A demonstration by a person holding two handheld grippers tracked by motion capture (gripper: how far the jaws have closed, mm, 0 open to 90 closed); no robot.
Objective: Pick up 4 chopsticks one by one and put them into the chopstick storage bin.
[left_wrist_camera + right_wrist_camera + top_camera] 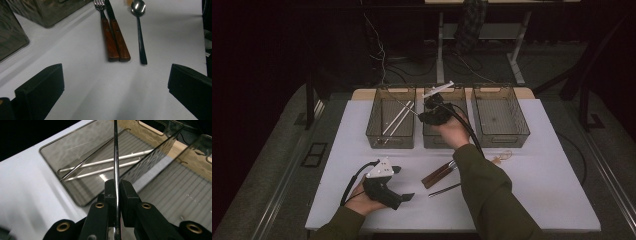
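Three clear smoky plastic bins stood in a row at the far side of the white table, each a ribbed-floored rectangular tub with thin walls. The left bin held two pale straight sticks lying side by side at a slant, with a thinner metal rod crossing them (their exact make was hard to tell). The middle bin was partly covered by the right hand, and the right bin showed a bare grooved floor. The right gripper hovered over the wall between the left and middle bins, its black padded jaws clamped tight on a slim, shiny metal rod that ran straight up between them, its far end over the left bin. The left gripper rested low on the table near its front edge, jaws spread wide with nothing between them. Ahead of it on the table lay a fork and a knife, both with reddish-brown riveted wooden handles, touching side by side, and just beside them a polished steel spoon with a slender dark stem.
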